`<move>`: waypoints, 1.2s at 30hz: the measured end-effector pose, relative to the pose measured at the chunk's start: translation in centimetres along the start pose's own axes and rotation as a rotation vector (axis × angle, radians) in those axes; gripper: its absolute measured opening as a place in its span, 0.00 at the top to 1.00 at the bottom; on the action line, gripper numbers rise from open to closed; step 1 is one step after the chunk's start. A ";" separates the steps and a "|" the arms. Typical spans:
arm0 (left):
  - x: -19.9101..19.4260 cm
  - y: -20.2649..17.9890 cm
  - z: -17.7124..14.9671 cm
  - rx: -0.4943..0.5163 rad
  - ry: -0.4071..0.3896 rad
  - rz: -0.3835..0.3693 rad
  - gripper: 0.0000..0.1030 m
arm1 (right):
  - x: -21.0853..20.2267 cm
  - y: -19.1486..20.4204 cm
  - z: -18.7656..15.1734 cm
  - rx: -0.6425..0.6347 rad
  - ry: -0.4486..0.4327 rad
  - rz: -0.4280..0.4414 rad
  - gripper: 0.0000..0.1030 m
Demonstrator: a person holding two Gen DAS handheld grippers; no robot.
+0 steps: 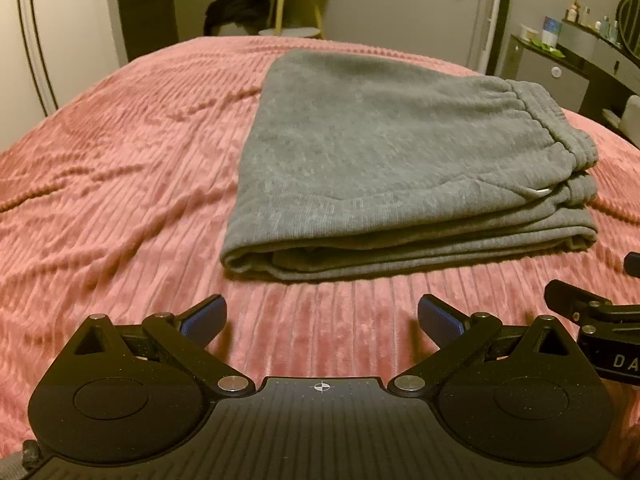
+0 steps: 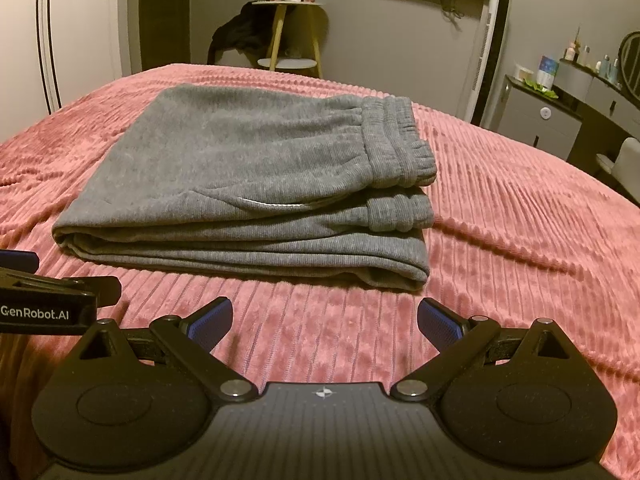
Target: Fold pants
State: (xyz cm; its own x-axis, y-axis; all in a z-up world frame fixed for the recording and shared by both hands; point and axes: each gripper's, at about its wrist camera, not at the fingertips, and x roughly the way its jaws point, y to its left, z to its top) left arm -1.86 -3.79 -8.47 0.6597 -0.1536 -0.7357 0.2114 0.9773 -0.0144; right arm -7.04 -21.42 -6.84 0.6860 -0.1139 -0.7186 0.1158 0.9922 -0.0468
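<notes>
The grey sweatpants (image 1: 360, 168) lie folded in a flat stack on the pink ribbed bedspread (image 1: 120, 184), waistband to the right. They also show in the right wrist view (image 2: 248, 184), waistband (image 2: 396, 148) on top at the right. My left gripper (image 1: 322, 316) is open and empty, just short of the stack's near edge. My right gripper (image 2: 324, 316) is open and empty, also just short of the near edge. Each gripper shows at the side of the other's view: the right one (image 1: 592, 312) and the left one (image 2: 48, 296).
The pink bedspread (image 2: 520, 240) spreads around the pants. Beyond the bed stand a small round side table (image 2: 286, 36) with dark clothing (image 2: 236, 36) draped by it, and a dresser (image 2: 560, 108) with bottles at the right.
</notes>
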 end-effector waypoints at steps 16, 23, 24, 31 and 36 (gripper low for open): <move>0.2 0.2 0.2 0.006 0.011 0.006 0.00 | 0.0 0.2 0.0 -0.010 -0.003 0.000 0.04; 0.2 -0.2 0.1 0.028 0.001 0.005 0.00 | 0.1 0.2 0.0 -0.006 -0.002 0.004 0.04; 0.1 -0.2 0.0 0.031 0.000 0.004 0.00 | 0.1 0.2 0.0 -0.006 -0.002 0.004 0.04; 0.0 -0.4 -0.2 0.046 -0.012 -0.017 0.00 | 0.1 0.1 0.0 -0.002 -0.003 0.004 0.04; 0.1 -0.7 -0.3 0.064 -0.010 -0.006 0.00 | 0.1 0.0 0.0 0.003 -0.002 0.005 0.04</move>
State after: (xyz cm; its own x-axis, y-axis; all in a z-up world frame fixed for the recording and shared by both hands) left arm -2.11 -4.45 -8.72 0.6655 -0.1613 -0.7287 0.2611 0.9650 0.0248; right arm -7.01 -21.38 -6.89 0.6884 -0.1087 -0.7171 0.1139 0.9926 -0.0410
